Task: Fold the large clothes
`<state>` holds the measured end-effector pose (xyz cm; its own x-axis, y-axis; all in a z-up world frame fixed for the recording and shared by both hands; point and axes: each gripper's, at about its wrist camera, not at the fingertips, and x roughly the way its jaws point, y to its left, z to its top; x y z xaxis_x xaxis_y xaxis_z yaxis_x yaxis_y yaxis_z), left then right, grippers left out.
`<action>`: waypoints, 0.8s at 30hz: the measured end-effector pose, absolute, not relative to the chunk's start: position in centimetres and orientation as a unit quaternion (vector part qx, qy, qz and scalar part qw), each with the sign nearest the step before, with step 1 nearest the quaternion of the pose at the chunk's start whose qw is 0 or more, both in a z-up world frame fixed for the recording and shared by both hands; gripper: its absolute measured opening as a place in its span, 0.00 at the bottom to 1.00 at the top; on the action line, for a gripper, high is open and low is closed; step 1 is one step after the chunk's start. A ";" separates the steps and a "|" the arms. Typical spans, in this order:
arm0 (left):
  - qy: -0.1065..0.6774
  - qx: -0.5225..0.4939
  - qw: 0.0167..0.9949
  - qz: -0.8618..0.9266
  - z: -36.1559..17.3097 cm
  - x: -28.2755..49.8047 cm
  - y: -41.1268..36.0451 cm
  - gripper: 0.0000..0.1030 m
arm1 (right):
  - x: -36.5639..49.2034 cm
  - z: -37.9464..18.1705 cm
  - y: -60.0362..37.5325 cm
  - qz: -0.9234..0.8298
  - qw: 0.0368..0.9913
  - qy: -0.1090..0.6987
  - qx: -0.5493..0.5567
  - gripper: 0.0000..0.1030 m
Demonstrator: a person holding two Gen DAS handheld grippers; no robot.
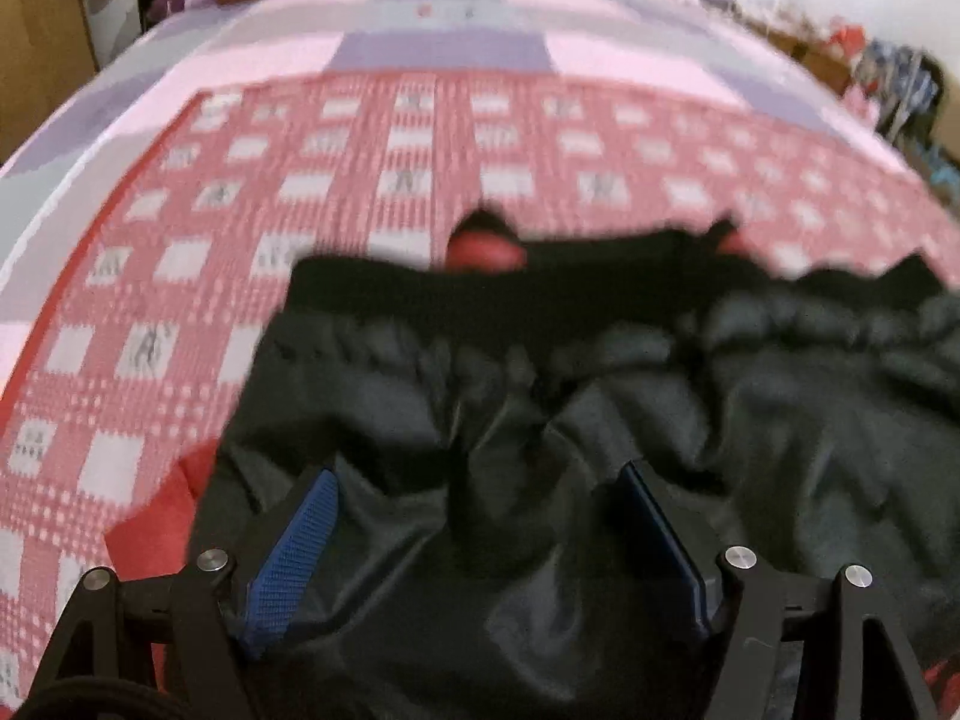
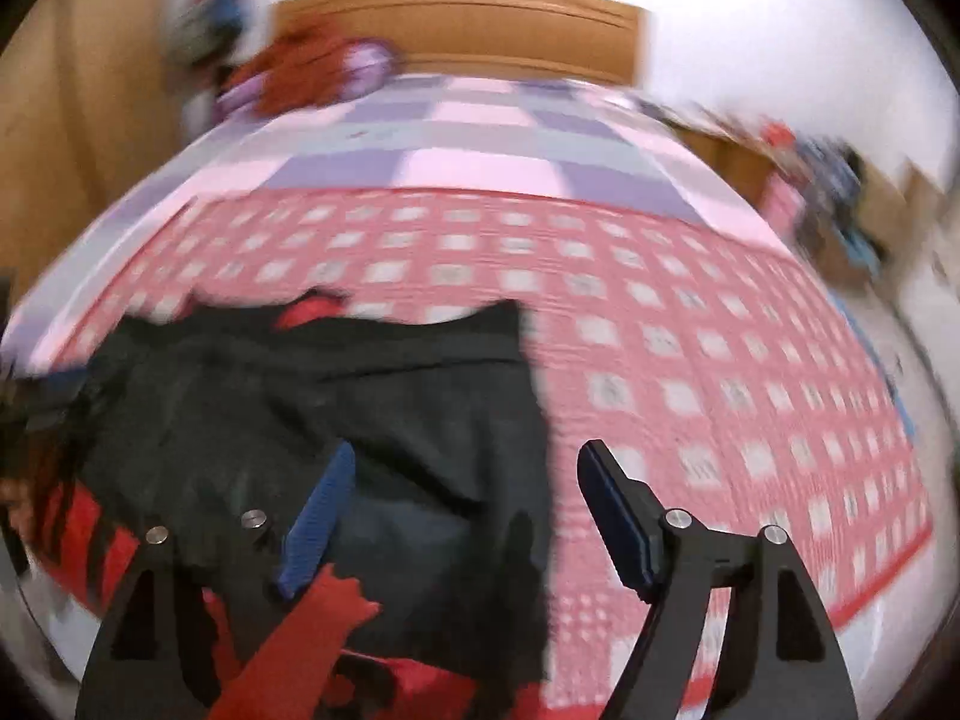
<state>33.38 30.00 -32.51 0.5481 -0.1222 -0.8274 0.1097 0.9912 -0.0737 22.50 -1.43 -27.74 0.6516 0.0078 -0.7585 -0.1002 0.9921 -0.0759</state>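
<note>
A wide bed (image 2: 480, 138) fills both views, covered at the far end by a sheet (image 1: 456, 48) in pink, grey and purple squares and nearer by a red-and-white checked blanket (image 1: 336, 180) laid over it. A wooden headboard (image 2: 462, 24) stands against a pale wall, and a heap of orange and purple clothes (image 2: 318, 69) sits in the far left corner of the bed. Wooden furniture rises along the left side; more blurred clutter lies off the bed's right side. The black garment (image 1: 540, 408), with red showing at its collar and underneath, lies spread on the checked blanket near the bed's front edge, its shiny lining wrinkled. The left claw (image 1: 480, 540) hangs over the middle of the garment with its blue pads apart and fabric bunched up between them; whether the pads press on it I cannot tell. The right claw (image 2: 468, 516) stands open over the garment's right edge, one finger above the black cloth and the other above the blanket, gripping nothing. Both views are smeared by blur.
</note>
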 end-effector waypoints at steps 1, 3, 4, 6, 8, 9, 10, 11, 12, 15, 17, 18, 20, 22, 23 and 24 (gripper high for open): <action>0.472 -0.010 0.879 -0.063 -32.7 33.2 30.3 0.78 | 23.2 -28.9 -0.7 0.050 0.897 0.435 -0.067 0.77; 0.474 -0.024 0.878 -0.057 -32.7 32.7 31.1 0.78 | 24.4 -33.0 -1.8 0.044 0.860 0.505 -0.067 0.77; 0.476 -0.027 0.877 -0.055 -32.5 32.5 31.3 0.78 | 24.3 -34.5 -3.8 0.039 0.853 0.519 -0.035 0.77; 0.481 -0.024 0.875 -0.049 -31.9 31.5 32.1 0.78 | 23.4 -35.5 -8.2 0.031 0.845 0.530 0.066 0.79; 0.488 -0.016 0.872 -0.038 -31.2 30.5 32.5 0.78 | 22.2 -35.1 -11.0 -0.006 0.837 0.541 0.087 0.79; 0.494 -0.016 0.869 -0.032 -30.4 29.7 32.7 0.78 | 21.6 -34.5 -11.6 -0.011 0.838 0.539 0.081 0.79; 0.501 -0.019 0.865 -0.024 -29.5 28.9 32.7 0.78 | 21.0 -33.5 -11.9 -0.009 0.841 0.536 0.075 0.79; 0.509 -0.022 0.860 -0.012 -28.5 28.0 32.8 0.78 | 20.4 -32.5 -11.9 -0.011 0.841 0.537 0.061 0.79; 0.517 -0.027 0.855 -0.004 -27.4 27.1 32.6 0.78 | 19.9 -31.7 -11.7 -0.014 0.841 0.538 0.046 0.79; 0.527 -0.037 0.849 0.008 -23.3 23.5 31.4 0.78 | 17.5 -28.1 -9.8 0.001 0.841 0.540 0.019 0.79; 0.528 -0.042 0.848 0.009 -20.4 20.9 30.3 0.78 | 16.0 -25.4 -8.1 0.020 0.843 0.537 0.007 0.79; 0.528 -0.046 0.848 0.007 -19.0 19.5 29.7 0.78 | 15.0 -23.7 -7.0 0.030 0.846 0.533 -0.004 0.79; 0.529 -0.047 0.848 0.004 -16.4 16.7 28.8 0.78 | 12.6 -20.3 -5.1 0.035 0.854 0.518 -0.036 0.79; 0.527 -0.049 0.849 0.001 -14.1 14.0 28.4 0.78 | 11.5 -17.7 -3.2 0.049 0.859 0.507 -0.052 0.79; 0.526 -0.053 0.849 0.001 -13.6 13.3 28.4 0.79 | 10.4 -16.5 -2.4 0.063 0.860 0.503 -0.055 0.79; 0.524 -0.060 0.850 -0.006 -12.7 11.7 28.5 0.79 | 9.5 -15.5 -1.7 0.078 0.857 0.506 -0.053 0.79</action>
